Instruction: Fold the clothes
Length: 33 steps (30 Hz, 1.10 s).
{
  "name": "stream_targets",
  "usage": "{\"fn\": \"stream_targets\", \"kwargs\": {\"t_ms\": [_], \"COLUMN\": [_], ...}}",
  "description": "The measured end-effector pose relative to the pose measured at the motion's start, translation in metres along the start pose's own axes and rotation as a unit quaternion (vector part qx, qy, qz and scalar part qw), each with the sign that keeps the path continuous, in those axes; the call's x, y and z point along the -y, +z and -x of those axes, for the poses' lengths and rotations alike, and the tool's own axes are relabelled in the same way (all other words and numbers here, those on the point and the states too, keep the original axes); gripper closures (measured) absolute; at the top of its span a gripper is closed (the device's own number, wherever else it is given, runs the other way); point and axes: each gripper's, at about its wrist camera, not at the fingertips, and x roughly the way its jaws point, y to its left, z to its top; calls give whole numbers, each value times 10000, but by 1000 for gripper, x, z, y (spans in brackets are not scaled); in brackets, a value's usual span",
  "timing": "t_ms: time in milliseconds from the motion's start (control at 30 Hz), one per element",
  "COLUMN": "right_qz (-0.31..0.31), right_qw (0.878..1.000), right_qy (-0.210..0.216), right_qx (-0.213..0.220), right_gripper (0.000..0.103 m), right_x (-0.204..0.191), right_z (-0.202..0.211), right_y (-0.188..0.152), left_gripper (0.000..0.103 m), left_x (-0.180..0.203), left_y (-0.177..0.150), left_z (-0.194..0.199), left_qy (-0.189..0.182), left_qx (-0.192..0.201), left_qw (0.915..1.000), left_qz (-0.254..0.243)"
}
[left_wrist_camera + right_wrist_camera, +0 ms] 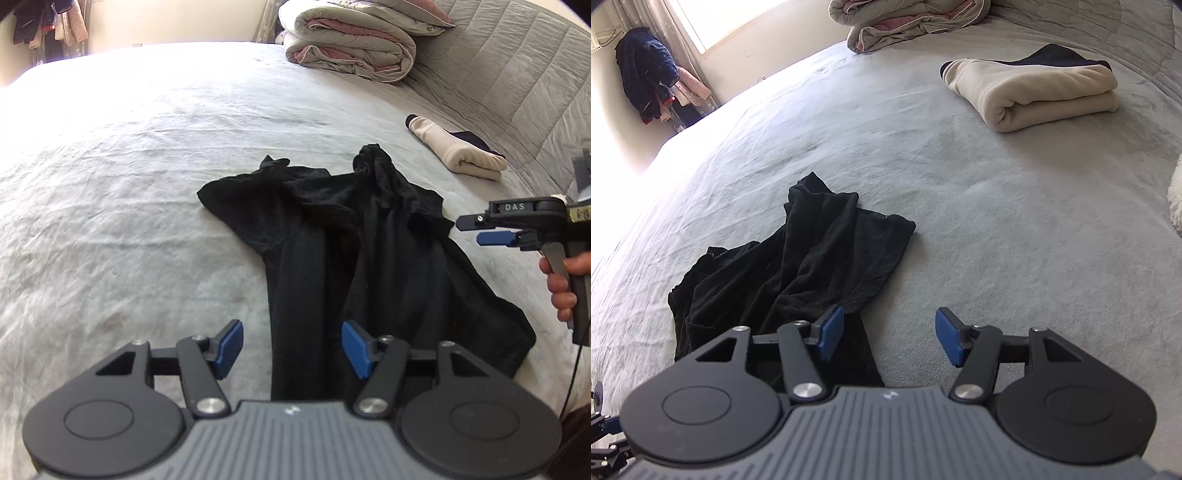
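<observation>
A wide bed, covered by a pale grey sheet, fills both views. At its far end a rolled grey-and-pink quilt is piled up. Near the middle of the sheet a black garment is spread out, rumpled, with loose folds bunched at its far end and its near edge running under the left gripper. A folded cream garment, with a dark piece lying just behind it, is set far to the right, well apart from the black one. Hanging clothes are seen in the far left corner by the window. The left gripper is held above the near part of the black garment, its blue pads parted and nothing pinched between them. The right gripper is likewise spread, empty, over the garment's right edge and bare sheet; in the left wrist view it is seen at the right, gripped by a hand.
</observation>
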Motion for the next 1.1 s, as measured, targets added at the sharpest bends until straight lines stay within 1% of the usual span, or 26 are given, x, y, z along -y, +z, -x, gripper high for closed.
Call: {"fn": "stream_targets", "kwargs": {"t_ms": [67,167,267,400,467,533,567,600,633,667,700,733,767,800,833,900,967,1100], "right_qz": [-53,-118,-180,-131,-90,5,73,147,259,412,565,713,814,823,822,673,613,461], "right_qw": [10000,9999,9998,9997,9995,9993,9991,9988,9982,9974,9963,9950,9937,9937,9937,9940,9932,9903], "right_qy": [-7,-83,-93,-132,-171,-222,-253,-284,-319,-358,-397,-438,-490,-453,-425,-503,-645,-976], "right_qx": [-19,-23,61,185,240,307,344,383,427,465,503,543,590,614,638,693,752,872], "right_gripper": [43,43,43,43,43,43,43,43,44,51,61,67,81,100,100,100,100,100], "right_x": [1,4,6,4,3,-1,-4,-6,-10,-14,-18,-22,-23,-22,-21,-15,-8,11], "right_z": [-5,-16,-23,-32,-38,-43,-45,-48,-50,-52,-54,-56,-57,-57,-56,-54,-50,-41], "right_y": [3,8,13,19,21,22,22,22,22,20,19,18,17,18,19,22,27,35], "left_gripper": [42,42,42,42,42,42,45,51,60,66,82,99,99,99,99,99,99,99], "left_x": [-5,-12,-14,-16,-21,-28,-32,-36,-39,-42,-45,-46,-48,-50,-52,-58,-68,-92], "left_y": [15,33,49,68,76,82,84,86,87,88,89,89,89,89,89,87,86,82], "left_z": [-18,-43,-63,-89,-99,-106,-108,-110,-112,-113,-114,-113,-112,-111,-109,-104,-98,-85], "left_qy": [114,358,663,999,1053,999,970,943,915,900,904,939,992,1046,1136,1360,1539,1834], "left_qx": [30,185,462,758,802,849,862,869,875,879,885,901,926,950,985,1063,1107,1054], "left_qw": [9999,9992,9959,9879,9866,9878,9887,9896,9905,9910,9911,9908,9902,9896,9884,9849,9819,9765], "left_qz": [11,-82,-407,-916,-956,-843,-754,-650,-546,-462,-404,-360,-317,-274,-236,-138,35,403]}}
